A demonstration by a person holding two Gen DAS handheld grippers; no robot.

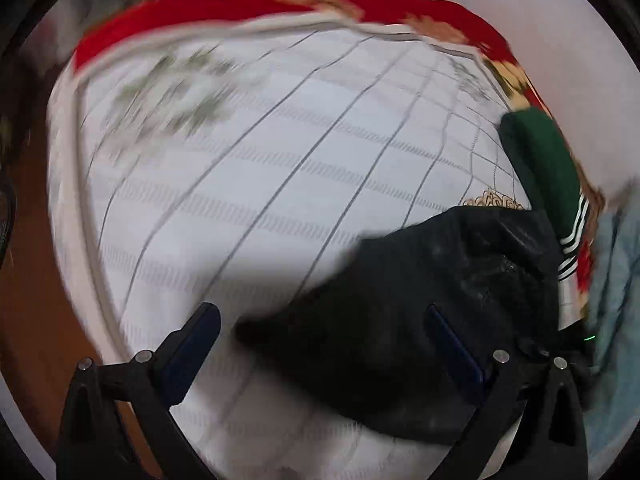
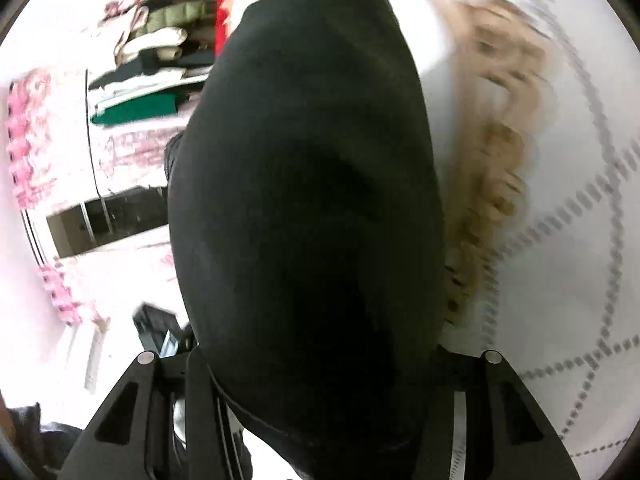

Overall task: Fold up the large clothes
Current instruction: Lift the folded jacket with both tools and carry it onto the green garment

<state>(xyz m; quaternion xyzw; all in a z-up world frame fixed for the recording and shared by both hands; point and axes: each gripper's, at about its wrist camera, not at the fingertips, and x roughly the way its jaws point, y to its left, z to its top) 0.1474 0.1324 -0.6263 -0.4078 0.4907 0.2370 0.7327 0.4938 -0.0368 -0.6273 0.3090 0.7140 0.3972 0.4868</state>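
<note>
A black garment point(image 1: 420, 320) lies bunched on the white quilted bed cover point(image 1: 248, 200) at the lower right of the left wrist view. My left gripper point(image 1: 320, 344) is open above it, its fingers point(image 1: 192, 348) spread wide, one over the bare cover and one over the cloth. In the right wrist view the same black garment point(image 2: 312, 208) fills the middle of the frame and hangs from my right gripper point(image 2: 316, 392), whose fingertips are hidden under the cloth. The right gripper looks shut on it.
A red patterned blanket point(image 1: 248, 0) borders the far edge of the bed. A green garment with white stripes point(image 1: 548, 176) lies at the right. A stack of folded clothes point(image 2: 148, 68) sits at the left in the right wrist view. A tan embroidered patch point(image 2: 496, 168) marks the cover.
</note>
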